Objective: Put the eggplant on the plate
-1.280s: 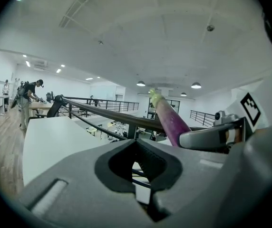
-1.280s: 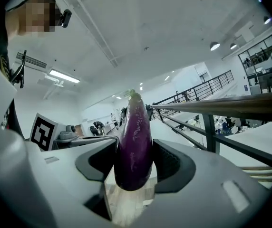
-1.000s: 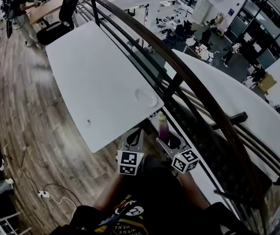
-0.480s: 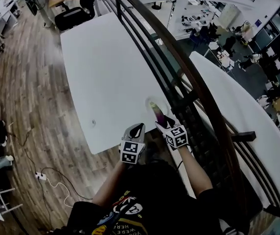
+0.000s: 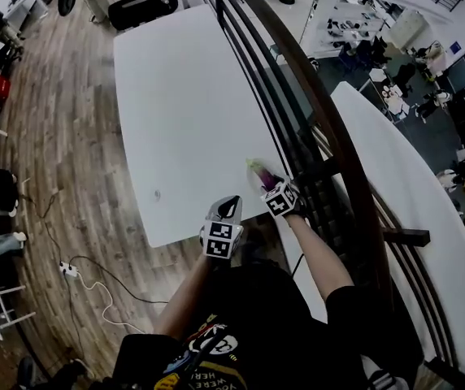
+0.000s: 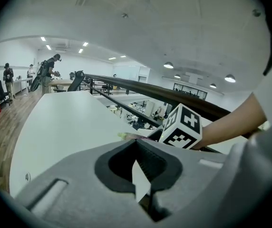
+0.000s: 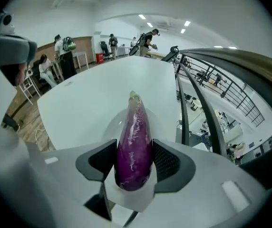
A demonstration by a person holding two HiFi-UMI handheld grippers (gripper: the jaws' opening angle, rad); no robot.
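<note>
A purple eggplant with a pale green tip sits lengthwise between the pads of my right gripper, which is shut on it. Under and beyond it lies a white plate on the white table. In the head view the right gripper holds the eggplant low over the table's near right corner, where the plate can barely be made out. My left gripper hovers just left of it, jaws together and empty. In the left gripper view the eggplant's tip pokes out beside the right gripper's marker cube.
A dark railing runs along the table's right edge, with a drop to a lower floor beyond it. Wooden floor lies to the left, with a power strip and cable. Office chairs stand at the table's far end. People stand far off.
Both grippers have come forward and down from beyond the table's near edge. The right one has carried the eggplant over the plate and tipped it downward.
</note>
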